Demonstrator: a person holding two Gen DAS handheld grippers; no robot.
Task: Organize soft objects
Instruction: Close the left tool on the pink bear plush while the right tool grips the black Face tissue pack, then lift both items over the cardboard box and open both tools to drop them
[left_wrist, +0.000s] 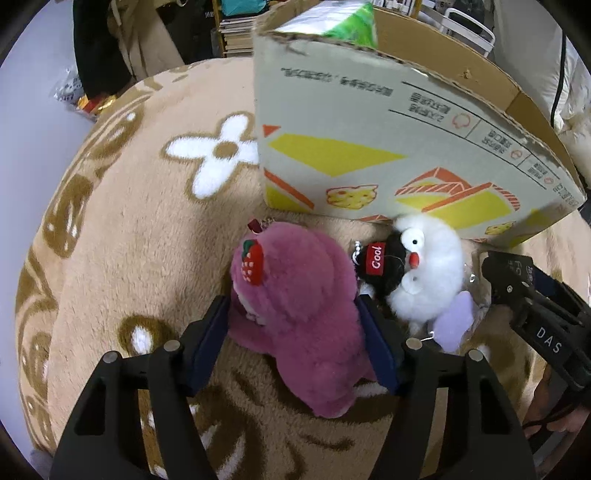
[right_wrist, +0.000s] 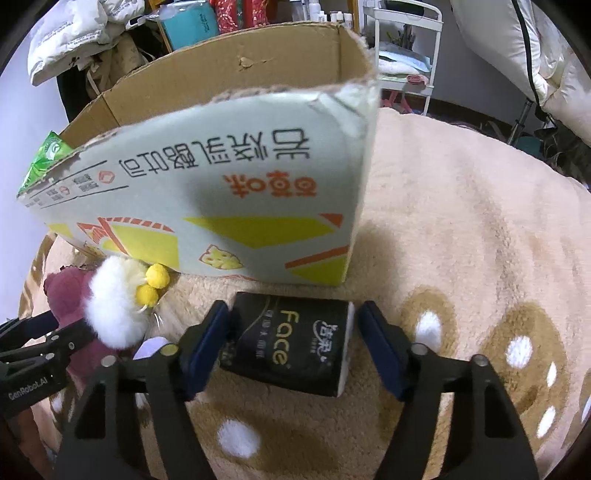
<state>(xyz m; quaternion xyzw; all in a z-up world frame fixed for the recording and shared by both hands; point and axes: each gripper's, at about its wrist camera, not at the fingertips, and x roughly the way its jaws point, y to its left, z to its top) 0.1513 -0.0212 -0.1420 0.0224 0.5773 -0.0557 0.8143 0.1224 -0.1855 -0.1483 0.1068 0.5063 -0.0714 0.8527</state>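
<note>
Now left gripper (left_wrist: 291, 325) around pink plush (left_wrist: 295, 314)

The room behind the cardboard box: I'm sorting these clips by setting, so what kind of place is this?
Probably a lived-in home room, perhaps a bedroom or living room. The work lies on a plush patterned blanket, a white trolley shelf holds small bottles, and stacked books and hanging clothes stand behind.

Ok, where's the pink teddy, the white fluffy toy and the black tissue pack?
pink teddy (left_wrist: 295, 314), left wrist view, its furry back.
white fluffy toy (left_wrist: 436, 273), left wrist view, its white body.
black tissue pack (right_wrist: 288, 343), right wrist view, its printed front.
</note>
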